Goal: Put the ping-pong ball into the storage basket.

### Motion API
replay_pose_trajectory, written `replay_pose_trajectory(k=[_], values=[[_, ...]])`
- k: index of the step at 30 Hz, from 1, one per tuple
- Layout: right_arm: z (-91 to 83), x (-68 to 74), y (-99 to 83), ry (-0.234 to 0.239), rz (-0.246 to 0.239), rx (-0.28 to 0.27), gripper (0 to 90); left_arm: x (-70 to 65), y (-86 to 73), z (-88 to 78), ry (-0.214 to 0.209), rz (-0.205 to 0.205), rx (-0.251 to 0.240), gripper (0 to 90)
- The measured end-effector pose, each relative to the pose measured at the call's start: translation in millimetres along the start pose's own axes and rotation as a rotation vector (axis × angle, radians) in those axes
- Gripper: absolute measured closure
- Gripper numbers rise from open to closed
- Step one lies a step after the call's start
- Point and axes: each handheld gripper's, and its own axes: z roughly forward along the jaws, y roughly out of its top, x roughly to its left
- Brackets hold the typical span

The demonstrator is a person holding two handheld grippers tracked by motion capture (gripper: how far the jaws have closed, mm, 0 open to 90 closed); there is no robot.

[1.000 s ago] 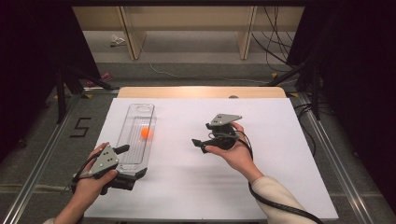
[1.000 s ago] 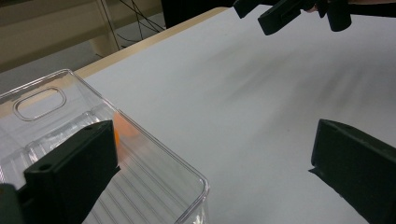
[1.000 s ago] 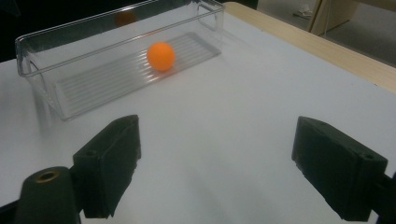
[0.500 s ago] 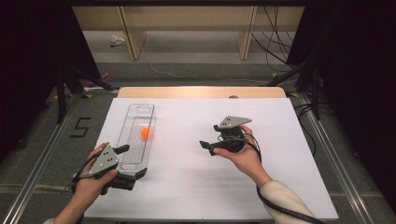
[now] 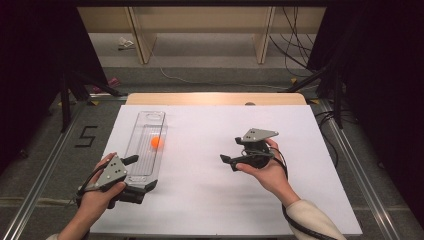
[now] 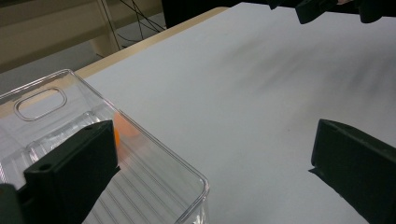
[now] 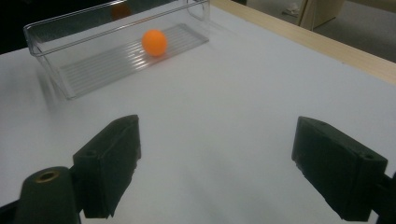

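At the left of the high view, the left gripper (image 5: 131,176) is held low at the near end of the long clear plastic tray (image 5: 138,150), which lies lengthwise on the white worktop (image 5: 200,200). Its jaws stand wide open, and in the left gripper view one jaw is over the inside of the tray while the near corner of the tray wall (image 6: 187,172) lies between the two jaws; whether a jaw touches the plastic cannot be told. The tray looks light, stiff and smooth, so it will probably slide easily on the worktop, and its thin wall or the end with the oval handle hole (image 6: 41,101) seems the good place to take hold. Inside the tray, about the middle of its ribbed floor, rests the small orange ball (image 5: 156,142). The ball is probably very light, hard and round, so it will roll at the smallest push and may slip out of flat jaws; a grip across its widest part, closed gently, seems best. Further to the right, the right gripper (image 5: 231,160) is held above the bare worktop, well apart from the tray, pointing toward it. Its jaws are also wide open and hold nothing, and in the right gripper view the ball (image 7: 154,42) lies far ahead of them.
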Motion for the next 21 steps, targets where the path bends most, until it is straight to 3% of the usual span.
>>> replay_pose_trajectory(k=[21], values=[[-27.6, -4.5, -19.1, -0.03, 0.031, -0.002, 16.5, 0.4, -0.1, -0.2, 0.002, 0.0, -0.001, 0.0]])
